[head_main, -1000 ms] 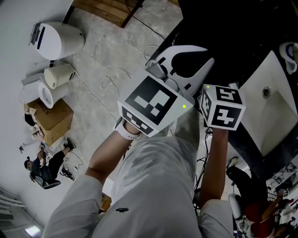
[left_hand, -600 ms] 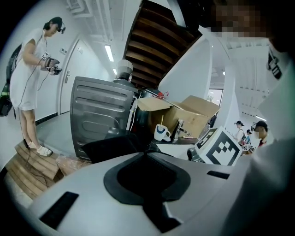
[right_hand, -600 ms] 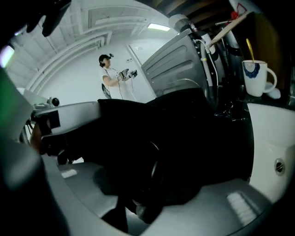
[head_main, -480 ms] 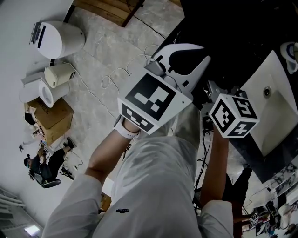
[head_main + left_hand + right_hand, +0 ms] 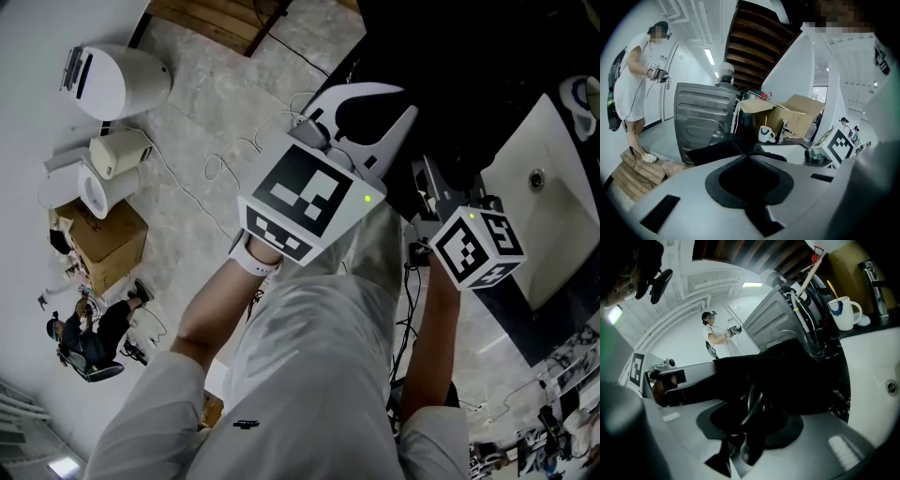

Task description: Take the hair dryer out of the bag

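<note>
Jaws of the left gripper (image 5: 743,152) are pinching shut on the soft black fabric bag (image 5: 710,151). The right gripper (image 5: 749,397) is clamping a glossy black looped cord (image 5: 753,404) at the bag's mouth. The hair dryer's body is lying somewhere unreadable in that darkness.

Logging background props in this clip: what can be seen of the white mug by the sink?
The white mug looks ceramic, with a dark blue mark on its side just below the rim and a loop handle on one side. It stands upright on the dark counter at the edge of the white sink, next to the metal tap. A thin yellowish stick rises out of it.
</note>
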Action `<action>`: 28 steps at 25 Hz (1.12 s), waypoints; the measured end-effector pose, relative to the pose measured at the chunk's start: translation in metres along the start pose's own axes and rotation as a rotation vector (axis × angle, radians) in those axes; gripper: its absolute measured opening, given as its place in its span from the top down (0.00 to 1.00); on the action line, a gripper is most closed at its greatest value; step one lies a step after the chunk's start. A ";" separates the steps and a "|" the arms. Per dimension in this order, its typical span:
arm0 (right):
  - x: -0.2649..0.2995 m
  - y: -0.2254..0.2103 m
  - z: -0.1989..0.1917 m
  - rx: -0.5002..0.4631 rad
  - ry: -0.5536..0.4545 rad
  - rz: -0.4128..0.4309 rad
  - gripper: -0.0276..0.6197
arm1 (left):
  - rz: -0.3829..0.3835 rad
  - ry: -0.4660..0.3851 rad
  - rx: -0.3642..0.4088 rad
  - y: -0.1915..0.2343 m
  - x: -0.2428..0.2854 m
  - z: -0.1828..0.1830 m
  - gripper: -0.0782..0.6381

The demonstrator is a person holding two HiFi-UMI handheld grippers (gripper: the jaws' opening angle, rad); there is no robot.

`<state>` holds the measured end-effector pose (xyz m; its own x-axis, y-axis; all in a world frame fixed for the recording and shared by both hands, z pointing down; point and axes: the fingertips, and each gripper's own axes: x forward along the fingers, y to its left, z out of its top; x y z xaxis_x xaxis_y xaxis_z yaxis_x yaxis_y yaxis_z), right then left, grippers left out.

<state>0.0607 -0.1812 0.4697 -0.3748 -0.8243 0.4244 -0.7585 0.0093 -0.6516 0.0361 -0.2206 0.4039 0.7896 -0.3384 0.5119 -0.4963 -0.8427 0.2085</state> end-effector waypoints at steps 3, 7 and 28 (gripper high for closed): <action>-0.013 0.002 -0.008 0.032 -0.016 0.012 0.71 | 0.008 -0.002 0.000 -0.003 -0.002 -0.004 0.86; -0.037 0.009 -0.012 0.076 -0.048 0.030 0.72 | 0.013 -0.004 -0.005 -0.011 -0.009 -0.002 0.86; -0.128 0.020 -0.037 0.191 -0.133 0.013 0.73 | 0.038 0.055 0.041 -0.036 -0.023 -0.019 0.86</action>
<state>0.0745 -0.0548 0.4256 -0.3010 -0.8921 0.3370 -0.6344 -0.0765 -0.7692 0.0282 -0.1745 0.4007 0.7490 -0.3477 0.5640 -0.5095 -0.8465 0.1548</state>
